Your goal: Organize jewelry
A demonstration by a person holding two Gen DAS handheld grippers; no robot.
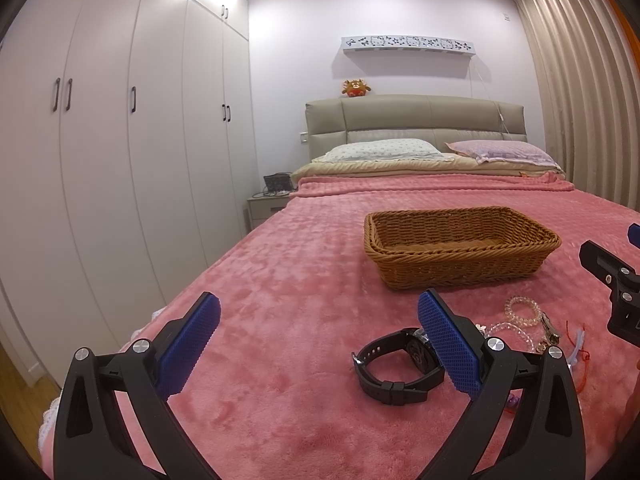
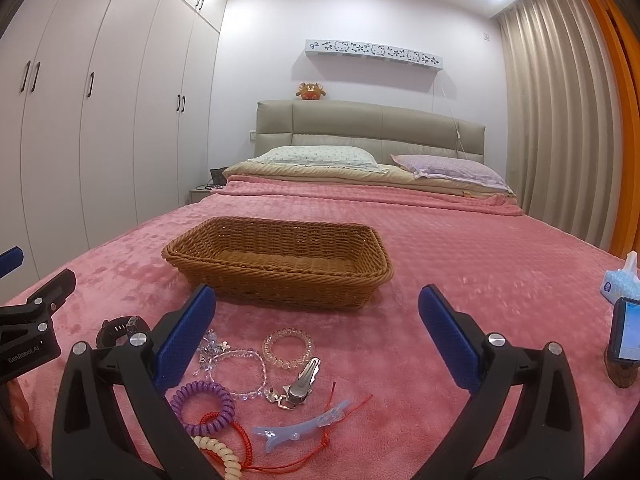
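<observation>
An empty brown wicker basket (image 1: 460, 268) (image 2: 280, 280) sits on the pink bed cover. In front of it lies jewelry: a black watch (image 1: 394, 368) (image 2: 116, 330), a clear bead bracelet (image 2: 287, 348) (image 1: 522, 310), a crystal necklace (image 2: 236, 364), a silver hair clip (image 2: 302, 382), a purple coil tie (image 2: 202, 406), a cream coil tie (image 2: 220, 454), a red cord (image 2: 244, 438) and a blue hair clip (image 2: 304, 428). My left gripper (image 1: 318, 340) is open, its right finger just beside the watch. My right gripper (image 2: 316, 334) is open and empty above the pile.
A pink blanket (image 1: 280, 280) covers the bed; its left edge drops toward the wardrobes (image 1: 100, 140). A tissue pack (image 2: 622, 280) and a phone on a stand (image 2: 624, 340) are at the right. Pillows (image 2: 320, 156) and headboard lie far behind.
</observation>
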